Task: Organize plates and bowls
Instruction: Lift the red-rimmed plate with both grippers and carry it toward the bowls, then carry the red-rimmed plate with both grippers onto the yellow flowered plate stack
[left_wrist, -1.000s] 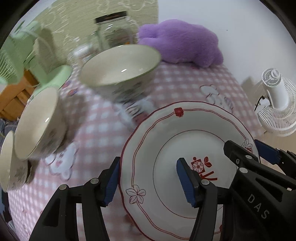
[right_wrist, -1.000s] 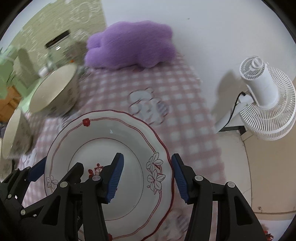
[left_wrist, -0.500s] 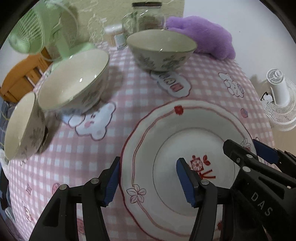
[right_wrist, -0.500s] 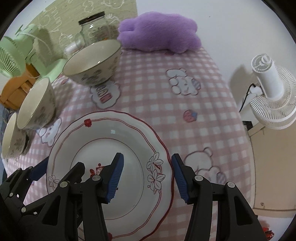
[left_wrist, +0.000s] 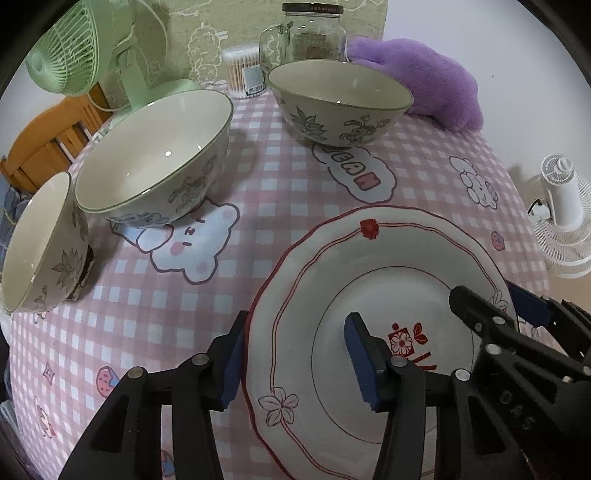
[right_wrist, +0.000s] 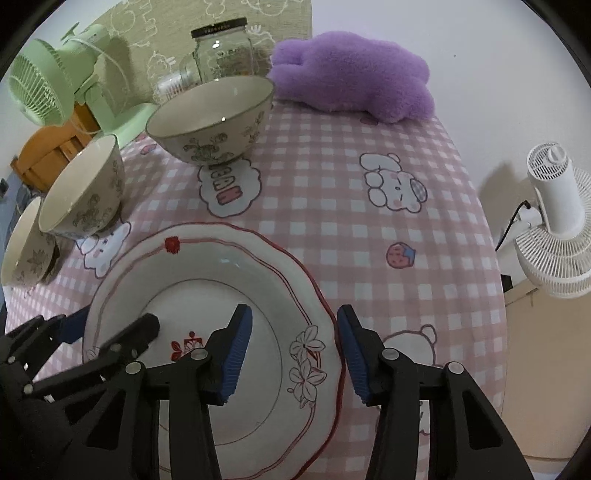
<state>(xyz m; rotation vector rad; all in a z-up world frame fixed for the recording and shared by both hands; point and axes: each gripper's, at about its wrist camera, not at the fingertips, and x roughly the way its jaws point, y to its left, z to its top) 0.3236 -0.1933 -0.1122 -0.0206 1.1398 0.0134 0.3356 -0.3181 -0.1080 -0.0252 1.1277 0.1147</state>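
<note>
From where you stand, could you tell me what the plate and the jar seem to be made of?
Plate: likely glazed ceramic; glossy white surface, painted red rim lines and flowers, scalloped edge.
Jar: clear glass, see-through with highlights; its dark lid could be metal or plastic.

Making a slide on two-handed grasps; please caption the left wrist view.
Left gripper and right gripper straddle opposite rims of a red-trimmed plate, three floral bowls behind.
</note>
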